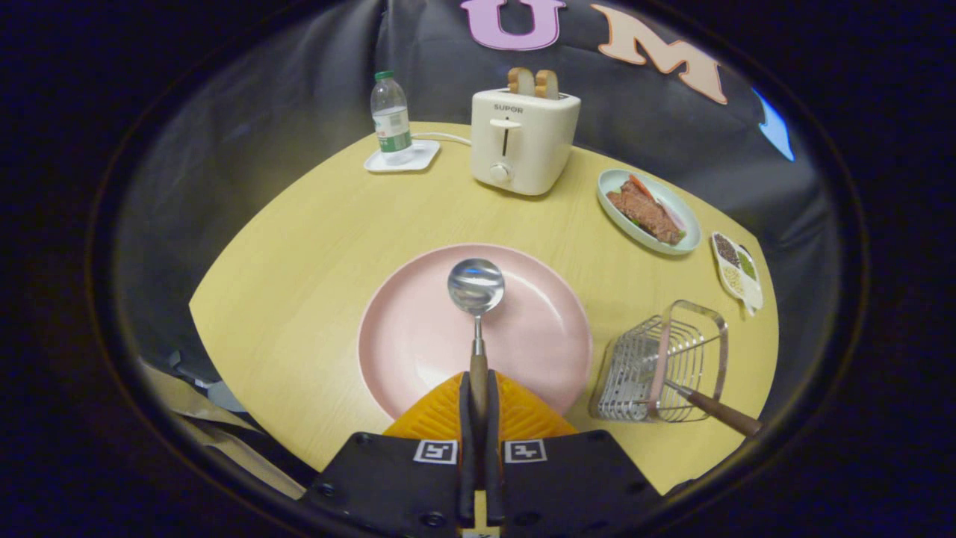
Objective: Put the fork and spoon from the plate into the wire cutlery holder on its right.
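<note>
Tool (478, 388) clamped on the spoon (476, 299) by its wooden handle — both fingers pressing it, bowl pointing to 12 o'clock over the pink plate (418, 336). Wire cutlery holder (661, 366) sits on the desk (314, 246) at 3 o'clock of the plate, the fork (717, 409) already in it — handle sticking out toward 4 o'clock.

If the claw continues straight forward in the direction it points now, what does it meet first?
The claw, shut on the spoon, points across the pink plate. Beyond the plate's far rim lies bare table, then probably the toaster, though depth is hard to judge.
</note>
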The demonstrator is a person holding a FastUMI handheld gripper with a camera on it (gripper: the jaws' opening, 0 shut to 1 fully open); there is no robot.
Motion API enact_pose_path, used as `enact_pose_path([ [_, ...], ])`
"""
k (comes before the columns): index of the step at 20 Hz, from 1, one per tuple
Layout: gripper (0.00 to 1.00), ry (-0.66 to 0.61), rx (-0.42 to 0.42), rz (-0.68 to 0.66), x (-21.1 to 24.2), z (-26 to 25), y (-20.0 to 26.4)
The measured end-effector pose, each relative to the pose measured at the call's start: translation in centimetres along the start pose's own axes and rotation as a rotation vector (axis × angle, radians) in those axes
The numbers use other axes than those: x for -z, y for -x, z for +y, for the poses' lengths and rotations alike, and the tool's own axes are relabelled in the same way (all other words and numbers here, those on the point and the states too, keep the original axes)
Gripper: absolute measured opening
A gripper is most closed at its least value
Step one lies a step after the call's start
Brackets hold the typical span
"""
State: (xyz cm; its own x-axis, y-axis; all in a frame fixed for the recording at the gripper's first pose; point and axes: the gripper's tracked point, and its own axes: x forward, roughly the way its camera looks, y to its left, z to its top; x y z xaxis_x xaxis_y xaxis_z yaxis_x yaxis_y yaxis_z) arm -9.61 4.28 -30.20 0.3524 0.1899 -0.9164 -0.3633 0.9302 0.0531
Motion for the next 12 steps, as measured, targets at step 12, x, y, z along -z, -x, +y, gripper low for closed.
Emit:
enact_pose_path([
  [12,0.09,0.119,0.037,0.081,-0.3,-9.9,6.7],
])
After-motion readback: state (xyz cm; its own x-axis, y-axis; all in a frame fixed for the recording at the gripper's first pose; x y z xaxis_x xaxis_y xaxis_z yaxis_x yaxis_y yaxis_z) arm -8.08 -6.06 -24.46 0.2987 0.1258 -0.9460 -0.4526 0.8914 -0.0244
